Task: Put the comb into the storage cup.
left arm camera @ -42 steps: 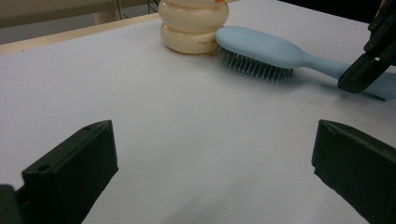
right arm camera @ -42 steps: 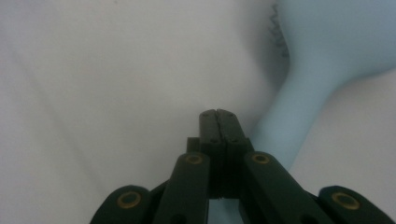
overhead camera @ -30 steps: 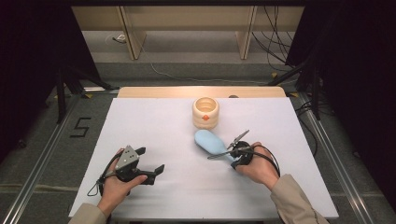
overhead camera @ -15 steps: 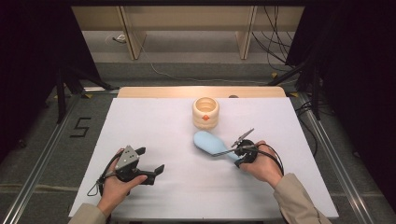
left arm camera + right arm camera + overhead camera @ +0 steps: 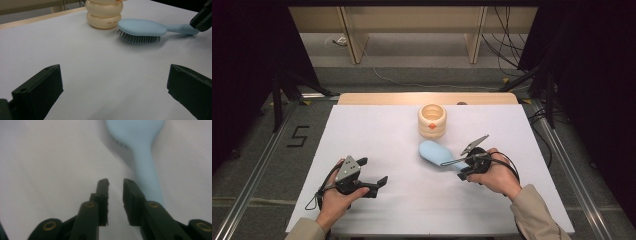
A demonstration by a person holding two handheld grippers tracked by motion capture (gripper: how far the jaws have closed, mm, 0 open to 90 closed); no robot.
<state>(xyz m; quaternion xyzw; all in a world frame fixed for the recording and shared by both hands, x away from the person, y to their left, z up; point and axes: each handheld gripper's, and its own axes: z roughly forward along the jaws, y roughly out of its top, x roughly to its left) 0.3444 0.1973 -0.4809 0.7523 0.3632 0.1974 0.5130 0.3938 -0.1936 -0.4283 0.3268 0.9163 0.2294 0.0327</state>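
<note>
1. In the high view, we saw the light blue hairbrush (image 5: 435,153) lying centre-right on the white table (image 5: 377,125), just below the cream ringed jar (image 5: 432,120). The right gripper (image 5: 464,165) sat at its handle end; the left gripper (image 5: 379,183) rested lower left.
2. In the left gripper view, our jaws stood wide apart, holding nothing; the hairbrush (image 5: 142,27) lay bristles-down at upper right.
3. In the right gripper view, the jaws were nearly closed on nothing, beside the handle (image 5: 146,175).

Left gripper (image 5: 371,176) at lower left of the high view, jaws spread wide, held low. Right gripper (image 5: 115,184) at lower right, jaws nearly closed, narrow gap, gripping nothing.
</note>
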